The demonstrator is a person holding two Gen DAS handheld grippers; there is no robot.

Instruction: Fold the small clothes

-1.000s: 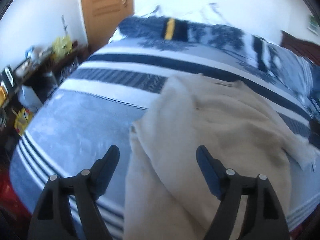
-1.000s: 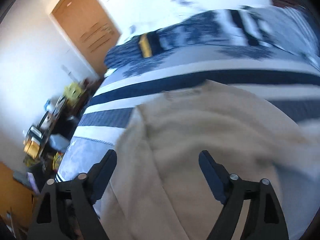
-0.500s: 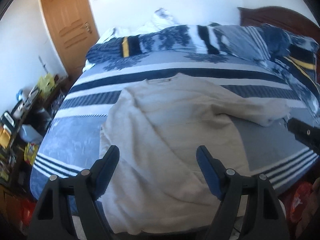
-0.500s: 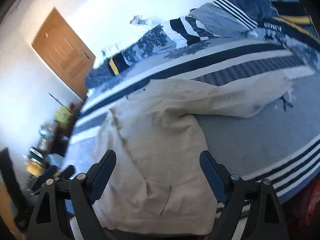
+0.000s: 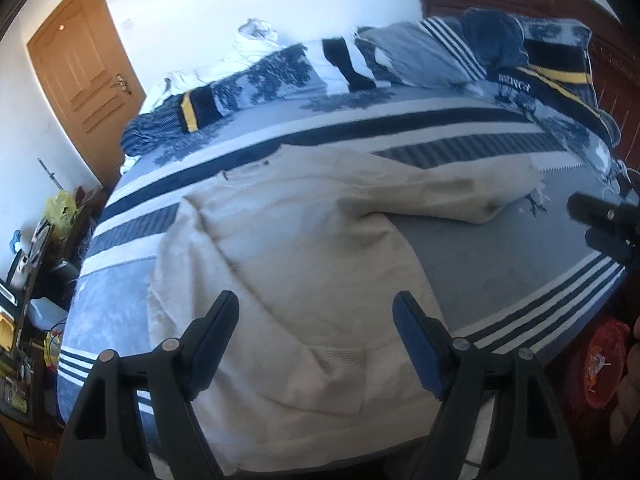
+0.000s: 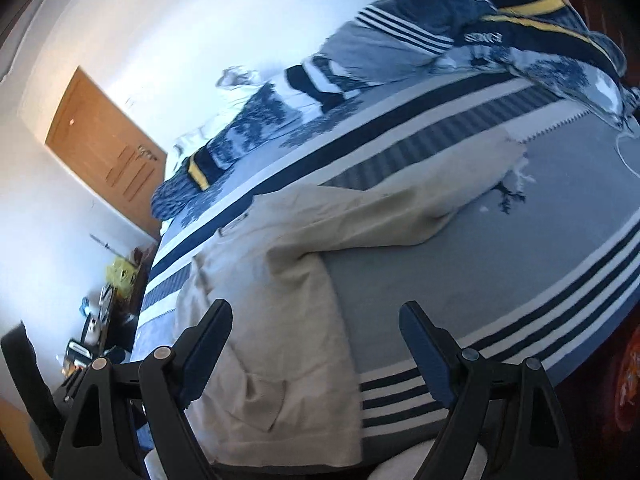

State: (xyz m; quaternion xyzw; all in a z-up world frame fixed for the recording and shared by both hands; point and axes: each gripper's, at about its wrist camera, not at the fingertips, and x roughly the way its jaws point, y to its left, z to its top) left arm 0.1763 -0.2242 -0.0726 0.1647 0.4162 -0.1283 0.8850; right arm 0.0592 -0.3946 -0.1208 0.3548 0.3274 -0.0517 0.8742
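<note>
A cream sweater (image 5: 288,264) lay spread on the striped bed (image 5: 500,264), one sleeve folded across its body. Above its hem, left gripper (image 5: 316,320) and right gripper (image 6: 316,328) hung with jaws apart, empty.

One cream sweater (image 5: 304,264) lay on one striped bed (image 5: 500,264). One wooden door (image 5: 86,76) stood at the left, and one dark headboard (image 5: 612,80) at the right. There were two grippers, the left gripper (image 5: 316,324) and the right gripper (image 6: 316,332). One yellow bag (image 5: 60,210) sat beside the bed.
</note>
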